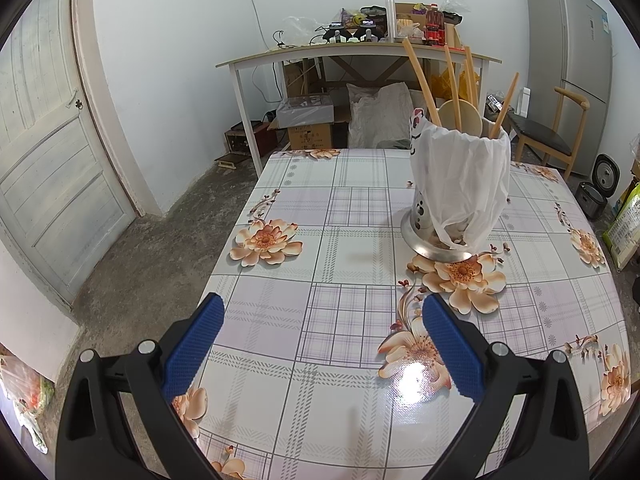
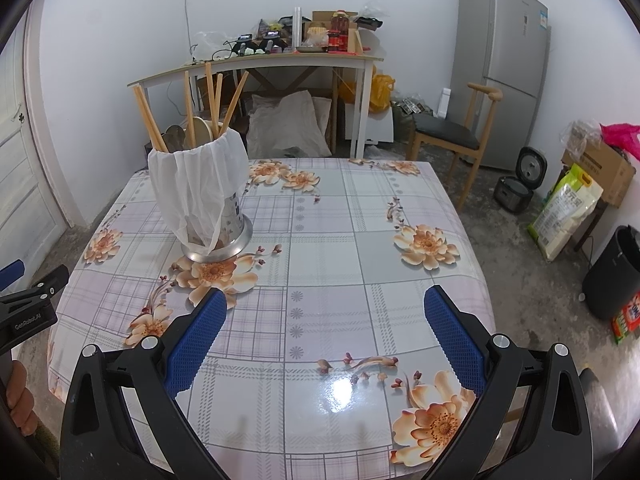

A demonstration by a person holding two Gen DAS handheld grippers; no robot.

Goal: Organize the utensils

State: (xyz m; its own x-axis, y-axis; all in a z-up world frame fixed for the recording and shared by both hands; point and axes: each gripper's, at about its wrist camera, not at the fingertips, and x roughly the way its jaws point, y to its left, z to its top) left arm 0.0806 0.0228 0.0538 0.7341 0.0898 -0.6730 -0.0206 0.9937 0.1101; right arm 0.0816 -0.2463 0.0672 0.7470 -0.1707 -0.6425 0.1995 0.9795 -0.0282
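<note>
Floral-plaid worktop (image 2: 320, 264) bare save one metal utensil holder (image 2: 224, 236), frame's left-centre, bag-draped, chopsticks (image 2: 188, 108) and spoons already upright inside; left gripper (image 1: 320, 344) and right gripper (image 2: 322, 340) jaws spread, empty; sorting apparently finished.

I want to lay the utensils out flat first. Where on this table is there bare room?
Most of the floral table is bare: the whole stretch right of the utensil holder, and the near strip under both open tools, left tool and right tool. Only the holder's corner, with the chopsticks standing in it, is taken.
</note>
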